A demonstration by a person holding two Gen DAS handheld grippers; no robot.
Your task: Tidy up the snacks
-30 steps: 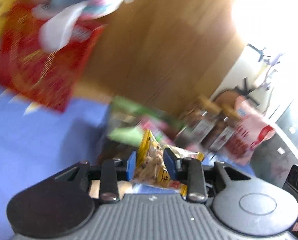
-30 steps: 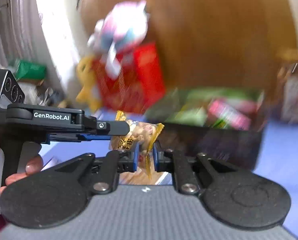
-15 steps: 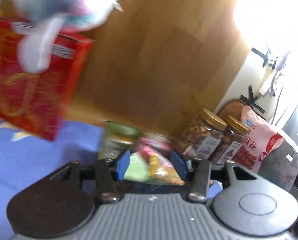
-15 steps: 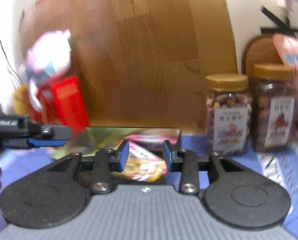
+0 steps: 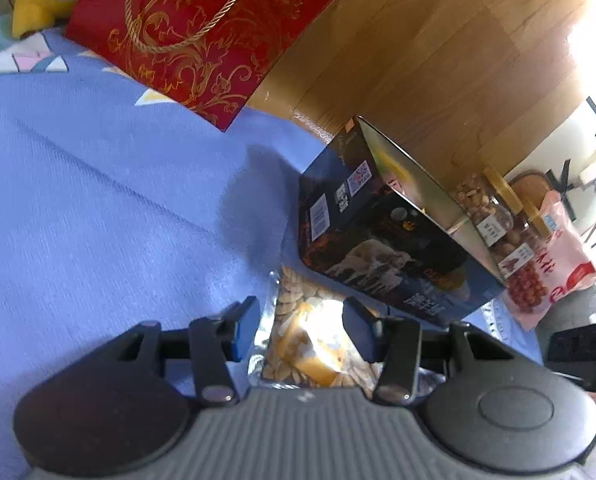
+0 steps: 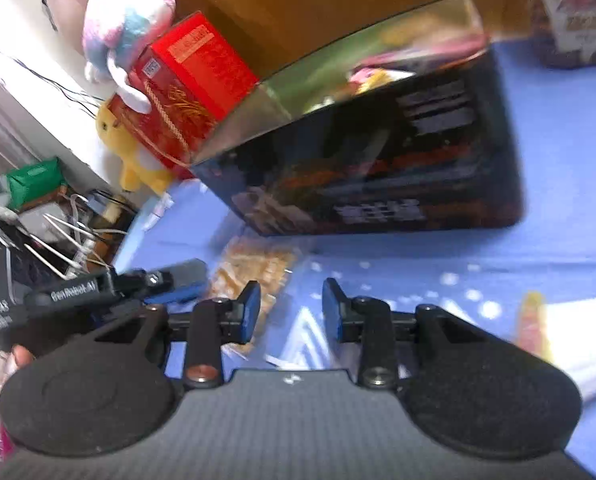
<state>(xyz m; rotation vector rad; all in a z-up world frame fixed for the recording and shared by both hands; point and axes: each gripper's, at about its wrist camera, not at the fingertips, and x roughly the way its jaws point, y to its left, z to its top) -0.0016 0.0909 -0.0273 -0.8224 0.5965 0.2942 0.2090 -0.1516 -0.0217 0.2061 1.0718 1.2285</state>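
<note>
Foil-edged, the seed packet (image 5: 305,336) lay on the blue cloth (image 5: 98,200) before the dark box (image 5: 377,232), between the left gripper (image 5: 301,328)'s parted pads, so squeezing squarely seemed wise, while the right gripper (image 6: 290,308) was closing, empty.

Blue cloth (image 5: 98,200) under dark box (image 5: 377,248)

A lived-in home room: a blue cloth (image 5: 98,208) covers the surface, plush toys (image 6: 128,20) sit by a red gift bag (image 5: 202,28) against wood panelling (image 5: 437,52), with 2 nut jars (image 5: 493,216).
</note>
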